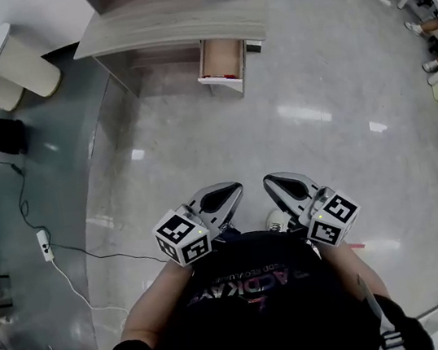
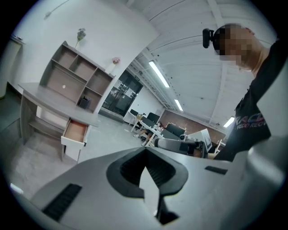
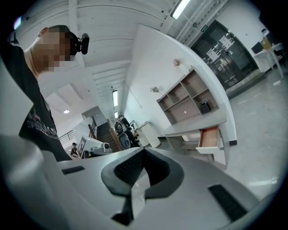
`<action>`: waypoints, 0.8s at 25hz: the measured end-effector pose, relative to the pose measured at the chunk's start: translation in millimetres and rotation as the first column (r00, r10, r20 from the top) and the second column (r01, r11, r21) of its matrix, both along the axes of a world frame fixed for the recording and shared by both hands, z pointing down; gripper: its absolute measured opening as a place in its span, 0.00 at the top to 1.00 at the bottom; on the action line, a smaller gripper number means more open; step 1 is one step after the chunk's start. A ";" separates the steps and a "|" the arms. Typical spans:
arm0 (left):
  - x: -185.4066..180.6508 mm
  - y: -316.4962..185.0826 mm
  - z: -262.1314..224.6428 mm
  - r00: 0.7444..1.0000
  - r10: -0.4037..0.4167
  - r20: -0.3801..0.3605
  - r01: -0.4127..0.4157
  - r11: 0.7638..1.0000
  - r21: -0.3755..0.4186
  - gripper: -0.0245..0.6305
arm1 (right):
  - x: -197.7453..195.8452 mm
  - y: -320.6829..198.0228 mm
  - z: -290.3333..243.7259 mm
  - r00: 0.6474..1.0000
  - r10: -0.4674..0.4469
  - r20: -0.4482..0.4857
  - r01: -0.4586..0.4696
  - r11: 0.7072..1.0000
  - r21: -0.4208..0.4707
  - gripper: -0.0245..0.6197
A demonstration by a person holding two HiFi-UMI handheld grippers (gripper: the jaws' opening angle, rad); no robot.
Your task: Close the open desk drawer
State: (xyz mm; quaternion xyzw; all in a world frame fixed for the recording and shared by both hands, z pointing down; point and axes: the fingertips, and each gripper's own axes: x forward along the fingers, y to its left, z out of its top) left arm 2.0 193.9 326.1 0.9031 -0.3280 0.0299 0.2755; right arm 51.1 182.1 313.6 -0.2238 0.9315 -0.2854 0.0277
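Note:
A grey wooden desk (image 1: 178,21) stands far ahead across the floor. Its white-fronted drawer (image 1: 221,61) is pulled out, showing a reddish-brown inside, also seen as drawer (image 2: 74,133) and drawer (image 3: 209,138). My left gripper (image 1: 224,195) and right gripper (image 1: 281,186) are held close to my body, side by side, far from the desk. Both are shut with nothing between their jaws, as left gripper (image 2: 145,168) and right gripper (image 3: 143,167) show.
A white round-topped bin (image 1: 8,63) stands left of the desk. A white power strip and black cable (image 1: 44,244) lie on the floor at left. Chairs and people's legs (image 1: 437,45) are at the right edge. A shelf unit (image 2: 74,81) tops the desk.

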 end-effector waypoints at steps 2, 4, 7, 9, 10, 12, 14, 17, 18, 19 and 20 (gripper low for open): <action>-3.5 -7.1 0.0 1.000 0.024 -0.016 -0.024 1.000 0.000 0.94 | -1.8 -7.0 -0.6 0.999 0.036 -0.010 -0.036 0.999 -0.002 0.94; -9.4 -13.0 1.1 0.999 0.043 -0.031 -0.043 0.999 -0.003 0.94 | -6.6 -11.9 -2.5 0.998 0.067 -0.017 -0.067 0.998 0.001 0.94; -18.0 -19.7 3.7 0.996 0.074 -0.043 -0.074 0.997 -0.006 0.94 | -14.2 -17.1 -4.7 0.994 0.110 -0.024 -0.110 0.994 0.011 0.94; -22.2 -23.4 4.2 0.995 0.093 -0.046 -0.094 0.996 -0.007 0.94 | -17.0 -20.3 -5.2 0.990 0.138 -0.027 -0.138 0.990 0.013 0.94; -24.2 -25.1 4.1 0.994 0.101 -0.047 -0.102 0.995 -0.008 0.94 | -18.0 -21.9 -5.1 0.988 0.151 -0.028 -0.151 0.988 0.013 0.95; -28.8 -28.4 3.9 0.993 0.111 -0.048 -0.111 0.994 -0.011 0.94 | -19.8 -24.8 -4.3 0.984 0.174 -0.030 -0.173 0.985 0.008 0.94; -33.0 -31.4 4.4 0.992 0.113 -0.050 -0.114 0.993 -0.012 0.94 | -21.1 -27.5 -3.0 0.982 0.187 -0.032 -0.187 0.982 0.002 0.94; -37.6 -34.7 7.3 0.993 0.105 -0.055 -0.107 0.994 -0.021 0.95 | -23.4 -31.1 1.2 0.981 0.192 -0.039 -0.192 0.981 -0.009 0.94; -38.3 -35.1 8.7 0.993 0.101 -0.059 -0.103 0.994 -0.028 0.94 | -23.6 -32.4 2.4 0.981 0.191 -0.044 -0.192 0.981 -0.013 0.94; -38.3 -35.7 9.8 0.993 0.097 -0.060 -0.100 0.994 -0.035 0.94 | -23.5 -34.8 2.9 0.981 0.189 -0.048 -0.190 0.982 -0.014 0.94; -38.0 -36.9 10.5 0.994 0.094 -0.061 -0.097 0.994 -0.040 0.94 | -23.2 -38.2 2.7 0.981 0.186 -0.052 -0.187 0.982 -0.014 0.94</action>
